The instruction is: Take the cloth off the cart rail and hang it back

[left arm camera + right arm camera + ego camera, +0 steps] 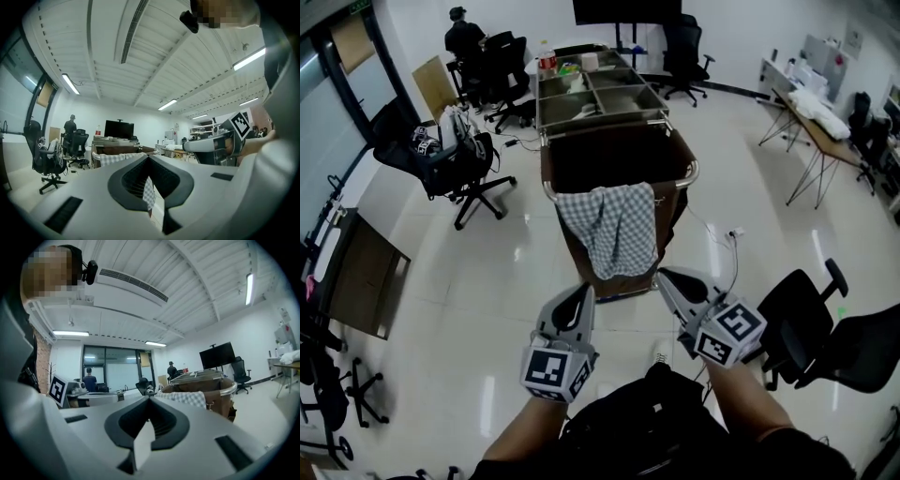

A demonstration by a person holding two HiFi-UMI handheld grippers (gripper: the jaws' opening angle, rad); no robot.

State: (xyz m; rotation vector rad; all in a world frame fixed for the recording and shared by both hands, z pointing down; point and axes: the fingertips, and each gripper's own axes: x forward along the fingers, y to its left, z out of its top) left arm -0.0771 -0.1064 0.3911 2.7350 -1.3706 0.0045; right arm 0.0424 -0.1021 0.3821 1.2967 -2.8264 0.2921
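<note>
Two grippers, both shut and holding nothing, hover side by side above the pale floor (487,272), just short of a brown cart (581,161) in an open office. The left gripper (580,292) and the right gripper (662,276) each point toward the cart, jaws pressed tip to tip with nothing between them. A checked cloth (609,230) hangs draped over the cart's near rail (691,172). Its longer part falls down the front of the cart, clear of both grippers. Metal trays (600,94) sit across the cart's far end. One black chair (455,159), loaded with bags, stands to the cart's left, and a second chair (811,323) stands near the right gripper. A person (464,37) in dark clothes is at the far wall.
</note>
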